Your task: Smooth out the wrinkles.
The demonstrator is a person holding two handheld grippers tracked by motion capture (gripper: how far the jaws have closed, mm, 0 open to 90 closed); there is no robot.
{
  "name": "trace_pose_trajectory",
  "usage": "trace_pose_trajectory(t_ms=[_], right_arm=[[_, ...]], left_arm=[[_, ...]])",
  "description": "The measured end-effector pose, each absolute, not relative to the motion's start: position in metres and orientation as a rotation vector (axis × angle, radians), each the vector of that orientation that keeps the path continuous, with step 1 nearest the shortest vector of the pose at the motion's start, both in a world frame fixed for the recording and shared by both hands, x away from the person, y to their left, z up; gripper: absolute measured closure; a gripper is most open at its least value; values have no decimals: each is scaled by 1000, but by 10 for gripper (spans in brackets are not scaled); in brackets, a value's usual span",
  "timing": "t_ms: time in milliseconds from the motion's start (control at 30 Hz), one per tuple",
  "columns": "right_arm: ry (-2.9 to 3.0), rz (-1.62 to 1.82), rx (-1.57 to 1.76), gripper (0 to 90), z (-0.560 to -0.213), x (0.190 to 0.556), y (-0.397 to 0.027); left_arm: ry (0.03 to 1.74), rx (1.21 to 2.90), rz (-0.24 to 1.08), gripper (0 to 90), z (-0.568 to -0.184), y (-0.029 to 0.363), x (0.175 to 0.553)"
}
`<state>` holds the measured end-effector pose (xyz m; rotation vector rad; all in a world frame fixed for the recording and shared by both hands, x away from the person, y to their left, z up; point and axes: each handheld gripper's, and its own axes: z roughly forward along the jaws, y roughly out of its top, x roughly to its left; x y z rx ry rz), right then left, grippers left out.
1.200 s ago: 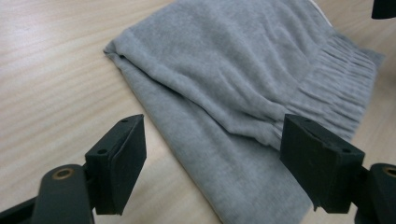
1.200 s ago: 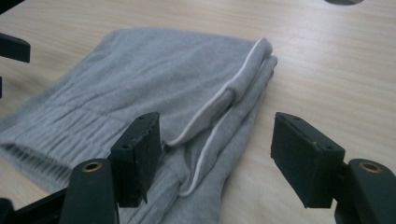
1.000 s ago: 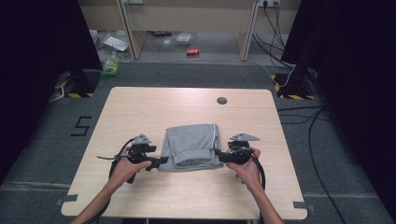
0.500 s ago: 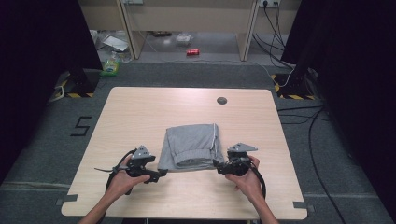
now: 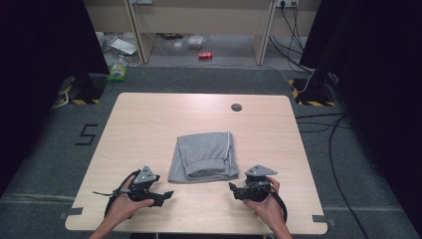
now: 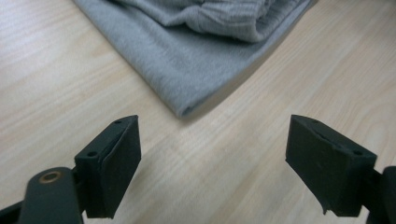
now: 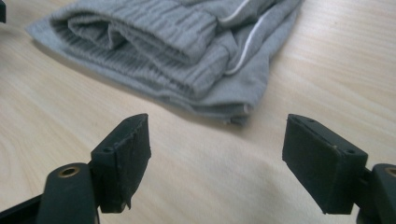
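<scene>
A folded grey garment [image 5: 205,155] with ribbed cuffs and a white side stripe lies flat in the middle of the wooden table [image 5: 149,124]. My left gripper [image 5: 166,195] rests near the front edge, just short of the garment's near left corner [image 6: 196,56]; its jaws stand wide apart over bare wood [image 6: 224,158]. My right gripper [image 5: 233,189] sits off the near right corner [image 7: 187,51]. Its jaws have just been opening and stand wide with nothing between them [image 7: 217,158]. Neither gripper touches the cloth.
A small dark round disc [image 5: 236,107] lies near the table's far edge. On the floor beyond are a red can [image 5: 205,56], a green bottle [image 5: 118,72] and cables [image 5: 323,119] at the right. Bare wood surrounds the garment.
Both hands have drawn back from the garment's sides toward the near edge. The garment stays flat on the table, let go.
</scene>
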<state>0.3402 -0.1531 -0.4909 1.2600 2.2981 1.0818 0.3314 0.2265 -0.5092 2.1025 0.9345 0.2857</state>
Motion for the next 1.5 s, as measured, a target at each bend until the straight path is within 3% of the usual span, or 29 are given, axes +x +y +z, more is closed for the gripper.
trace_pose_trajectory(t_ms=[667, 800, 1167, 1500], right_arm=[[2320, 1007, 1248, 192, -506, 308, -169], [2338, 976, 1214, 174, -508, 307, -166], [2387, 980, 1121, 104, -517, 304, -159], [2388, 992, 1107, 94, -518, 305, -158]], left_arm=[[937, 2122, 327, 165, -520, 237, 306], [906, 2136, 378, 156, -523, 235, 303], [908, 2132, 379, 147, -523, 236, 303], [907, 2133, 378, 147, -523, 236, 303]])
